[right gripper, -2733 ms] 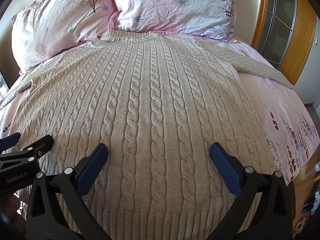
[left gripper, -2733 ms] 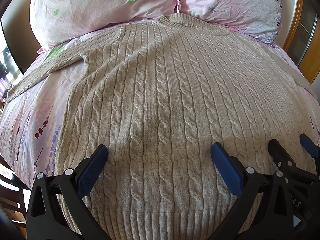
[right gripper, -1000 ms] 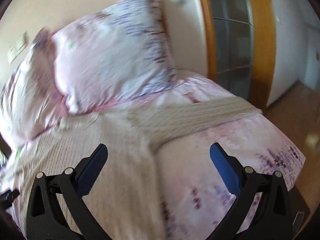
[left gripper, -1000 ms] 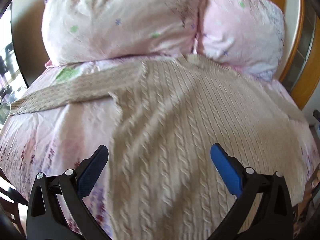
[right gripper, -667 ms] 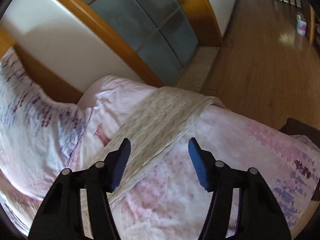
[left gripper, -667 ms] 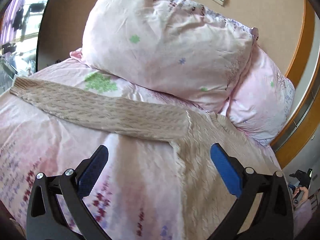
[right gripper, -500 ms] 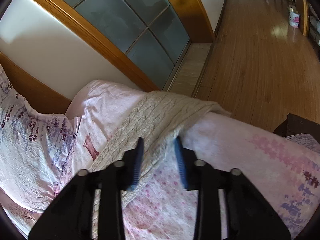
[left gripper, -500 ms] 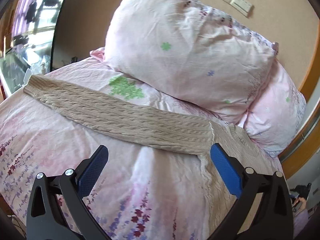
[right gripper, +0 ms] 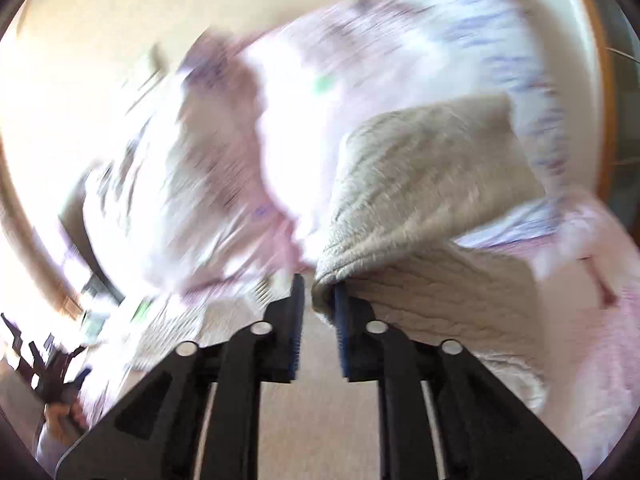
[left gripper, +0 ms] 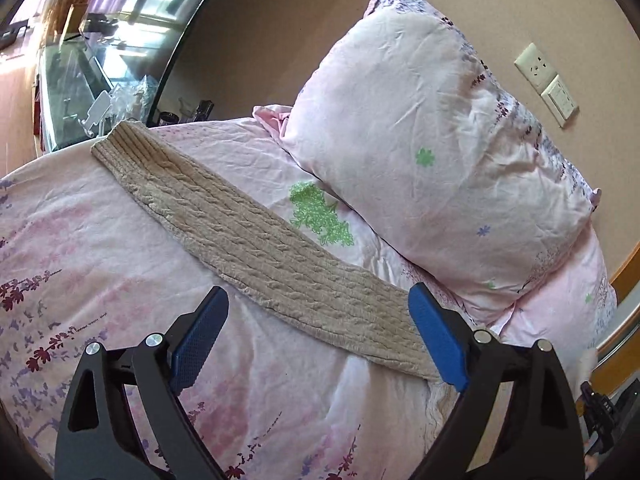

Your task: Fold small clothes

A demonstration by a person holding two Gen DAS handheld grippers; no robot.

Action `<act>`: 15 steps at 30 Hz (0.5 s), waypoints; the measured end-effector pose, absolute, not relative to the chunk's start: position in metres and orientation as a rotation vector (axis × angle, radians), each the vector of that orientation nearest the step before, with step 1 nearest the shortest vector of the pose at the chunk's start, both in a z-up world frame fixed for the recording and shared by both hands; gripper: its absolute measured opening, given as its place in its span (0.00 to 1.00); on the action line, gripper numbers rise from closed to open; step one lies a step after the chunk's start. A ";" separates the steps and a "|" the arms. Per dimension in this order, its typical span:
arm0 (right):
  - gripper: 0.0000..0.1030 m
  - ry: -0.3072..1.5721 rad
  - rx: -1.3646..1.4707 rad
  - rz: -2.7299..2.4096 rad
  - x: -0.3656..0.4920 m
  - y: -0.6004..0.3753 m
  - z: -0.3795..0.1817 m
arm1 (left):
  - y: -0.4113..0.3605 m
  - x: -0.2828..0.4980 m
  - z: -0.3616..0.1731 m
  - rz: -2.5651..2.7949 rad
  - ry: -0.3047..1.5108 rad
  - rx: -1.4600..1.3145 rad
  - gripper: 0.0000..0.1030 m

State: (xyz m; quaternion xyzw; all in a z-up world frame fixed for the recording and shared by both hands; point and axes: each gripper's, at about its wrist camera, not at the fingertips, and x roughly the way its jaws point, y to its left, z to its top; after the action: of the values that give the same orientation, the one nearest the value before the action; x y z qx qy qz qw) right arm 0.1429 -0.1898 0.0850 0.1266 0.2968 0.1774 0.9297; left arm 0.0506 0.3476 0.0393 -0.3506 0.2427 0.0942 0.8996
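Observation:
A beige cable-knit sweater lies on the bed. In the left wrist view its left sleeve [left gripper: 256, 248] stretches flat from the cuff [left gripper: 128, 144] at upper left down toward the body at lower right. My left gripper [left gripper: 316, 336] is open just above the sleeve's inner end, holding nothing. In the blurred right wrist view my right gripper [right gripper: 318, 304] is shut on the right sleeve [right gripper: 420, 200], which is lifted and folded over toward the sweater's body.
Pink floral bedsheet [left gripper: 80, 272] covers the bed. A large pink pillow [left gripper: 432, 160] sits behind the left sleeve. A glass-topped side table [left gripper: 80, 80] with clutter stands past the bed's left edge. Wall sockets [left gripper: 548, 84] are on the beige wall.
My left gripper swung left from the sweater's body to the left sleeve, staying open. My right gripper closed on the right sleeve near the bed's edge and is carrying it up and inward.

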 end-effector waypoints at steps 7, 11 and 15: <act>0.71 0.646 0.137 0.470 0.119 -0.118 0.067 | 0.384 0.052 0.028 0.235 0.561 -0.850 0.76; 0.77 0.612 0.162 0.381 0.102 -0.164 0.075 | 0.421 0.058 0.011 0.299 0.585 -1.012 0.62; 0.81 0.603 0.190 0.292 0.093 -0.200 0.074 | 0.452 0.056 -0.010 0.360 0.550 -1.198 0.49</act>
State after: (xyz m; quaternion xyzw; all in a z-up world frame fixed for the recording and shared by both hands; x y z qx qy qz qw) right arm 0.0931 -0.1999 0.0742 0.0929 0.2954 0.1430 0.9400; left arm 0.0557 0.4521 -0.0098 -0.5537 0.2540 0.1665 0.7754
